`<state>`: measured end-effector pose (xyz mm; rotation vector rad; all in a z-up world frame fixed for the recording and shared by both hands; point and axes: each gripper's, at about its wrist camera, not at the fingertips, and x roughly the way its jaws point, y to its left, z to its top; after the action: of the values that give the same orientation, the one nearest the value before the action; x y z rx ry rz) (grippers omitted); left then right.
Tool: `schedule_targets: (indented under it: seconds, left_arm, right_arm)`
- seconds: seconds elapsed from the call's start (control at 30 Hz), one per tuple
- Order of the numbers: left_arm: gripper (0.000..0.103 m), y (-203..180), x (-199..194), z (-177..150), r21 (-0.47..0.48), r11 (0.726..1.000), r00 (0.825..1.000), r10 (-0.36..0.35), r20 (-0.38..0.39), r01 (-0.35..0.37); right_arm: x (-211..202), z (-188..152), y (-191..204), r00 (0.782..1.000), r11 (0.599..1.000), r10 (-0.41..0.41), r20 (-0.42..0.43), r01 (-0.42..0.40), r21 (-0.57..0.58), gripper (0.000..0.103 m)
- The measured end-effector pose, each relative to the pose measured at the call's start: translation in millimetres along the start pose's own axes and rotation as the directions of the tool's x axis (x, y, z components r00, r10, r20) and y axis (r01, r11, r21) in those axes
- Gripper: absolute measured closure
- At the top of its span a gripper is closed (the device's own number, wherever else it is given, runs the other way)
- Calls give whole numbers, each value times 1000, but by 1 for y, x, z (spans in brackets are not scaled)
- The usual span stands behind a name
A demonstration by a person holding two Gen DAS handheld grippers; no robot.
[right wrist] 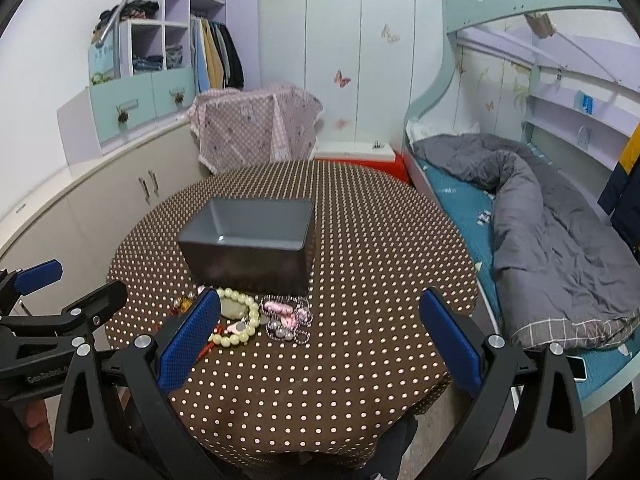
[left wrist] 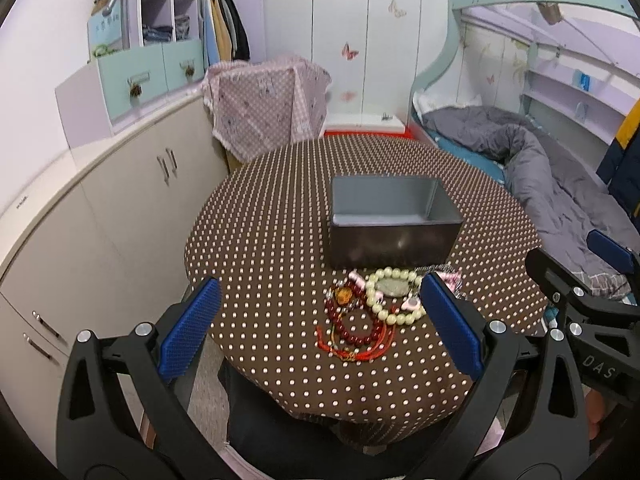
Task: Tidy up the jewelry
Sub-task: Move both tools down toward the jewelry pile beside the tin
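Note:
A grey open box stands on the round table with the brown polka-dot cloth; it shows in the right wrist view too. In front of it lies a pile of jewelry: a cream bead bracelet, a dark red bead bracelet with red cord, and a silver and pink chain. My left gripper is open and empty, above the near table edge, with the pile between its fingers. My right gripper is open and empty, just right of the pile.
A cream cabinet runs along the left wall. A bed with a grey quilt is close on the right. A chair under a pink cloth stands behind the table. Each gripper shows at the edge of the other's view.

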<state>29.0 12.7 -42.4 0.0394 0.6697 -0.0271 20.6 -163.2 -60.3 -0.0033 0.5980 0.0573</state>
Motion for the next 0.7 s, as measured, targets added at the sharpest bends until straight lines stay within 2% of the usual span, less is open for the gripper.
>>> schedule_targets:
  seconds: [0.3, 0.53, 0.57, 0.6, 0.7]
  left_arm:
    - [6, 10, 40, -11, -25, 1000, 990, -20, -141, 16]
    - [7, 18, 72, -21, -49, 998, 967, -49, -250, 38]
    - [9, 19, 76, -22, -51, 998, 963, -54, -262, 42]
    - [10, 20, 79, -24, -54, 997, 960, -60, -274, 47]
    - [15, 22, 87, -27, -66, 996, 951, -79, -300, 62]
  right_arm:
    - [39, -9, 5, 992, 1000, 1, -128, -1, 0, 8]
    - [58, -15, 4, 977, 994, 104, -187, -95, 56, 8]
    - [60, -16, 6, 975, 993, 113, -192, -105, 52, 11]
    - [62, -16, 7, 973, 992, 123, -197, -116, 51, 21]
    - [71, -17, 9, 956, 984, 175, -236, -163, 73, 41]
